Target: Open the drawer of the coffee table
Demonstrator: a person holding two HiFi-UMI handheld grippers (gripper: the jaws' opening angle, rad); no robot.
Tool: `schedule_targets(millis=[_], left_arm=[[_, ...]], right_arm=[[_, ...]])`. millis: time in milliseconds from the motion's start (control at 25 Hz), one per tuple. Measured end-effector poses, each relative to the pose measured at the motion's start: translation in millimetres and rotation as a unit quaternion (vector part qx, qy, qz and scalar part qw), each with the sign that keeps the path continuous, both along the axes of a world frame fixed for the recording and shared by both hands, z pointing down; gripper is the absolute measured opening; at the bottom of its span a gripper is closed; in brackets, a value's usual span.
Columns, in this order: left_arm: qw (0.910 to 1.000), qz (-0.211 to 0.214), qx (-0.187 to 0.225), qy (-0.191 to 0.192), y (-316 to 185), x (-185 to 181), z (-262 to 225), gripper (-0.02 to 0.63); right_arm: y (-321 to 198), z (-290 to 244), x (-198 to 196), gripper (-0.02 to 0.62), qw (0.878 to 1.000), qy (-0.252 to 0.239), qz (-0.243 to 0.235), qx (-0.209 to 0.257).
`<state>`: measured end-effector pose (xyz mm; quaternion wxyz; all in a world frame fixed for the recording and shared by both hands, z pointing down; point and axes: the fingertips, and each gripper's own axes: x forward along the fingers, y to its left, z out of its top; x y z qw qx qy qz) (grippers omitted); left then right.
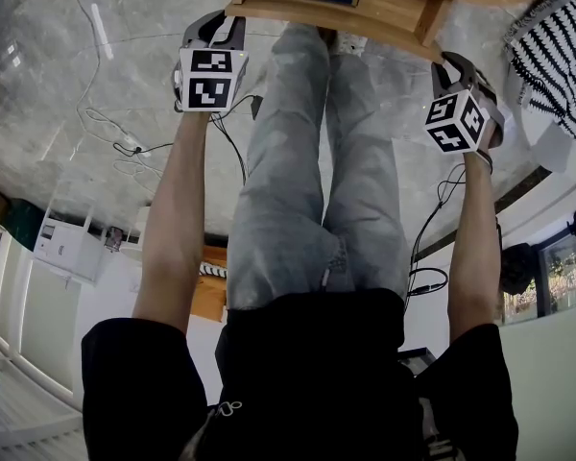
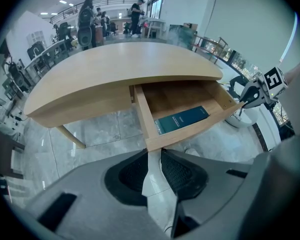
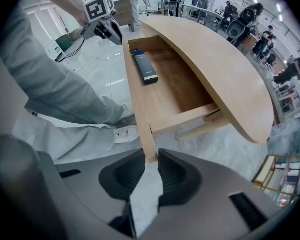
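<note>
**A:** Pale wood drawer (image 2: 172, 99) is well out of the bench (image 2: 115, 69). Its floor shows all the way to the back wall.

**B:** Claws?

**A:** Left claw (image 2: 155, 153) is narrow, pinched over the left end of the front panel (image 2: 205, 123). Right claw (image 3: 151, 156) is the same, narrow, on the right end. Both come down on the top edge from above. The pads look to be on the wood on both faces, with floor showing through the slot behind.

**B:** What does the next move turn on?

**A:** The panel's long axis runs claw to claw, across the person's front. Slide travel is square to that, toward the person's legs (image 1: 288, 161), which stand just in front of the panel. Neither hand is nearer, with one on each end, symmetric. My read is the opening is about done. If any pull is left, both ends have to come back in step or the drawer racks in its runners. Otherwise it's just let go.

**B:** Anything in the drawer?

**A:** One dark teal book (image 2: 182, 120), flat on the floor just inside the front panel. It lies parallel to the panel and sits toward the left claw's end.

**B:** Any writing or brands?

**A:** There's white print on the book cover, too small to read. The marker cubes (image 1: 211, 77) carry black-and-white square patterns, no words. I can't see any maker's mark on the bench or the drawer.
</note>
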<state>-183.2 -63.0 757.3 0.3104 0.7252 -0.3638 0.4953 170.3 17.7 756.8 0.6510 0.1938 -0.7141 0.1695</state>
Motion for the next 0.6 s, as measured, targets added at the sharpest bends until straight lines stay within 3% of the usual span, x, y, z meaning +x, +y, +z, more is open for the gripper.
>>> schedule_targets(millis=[600], left_arm=[[0.9999,-0.011,-0.009,-0.007,16.6,-4.7,-2.6,0.075]], right_arm=[[19.5,-2.7,-3.8,0.074,1.000,0.005,-0.008,-0.014]])
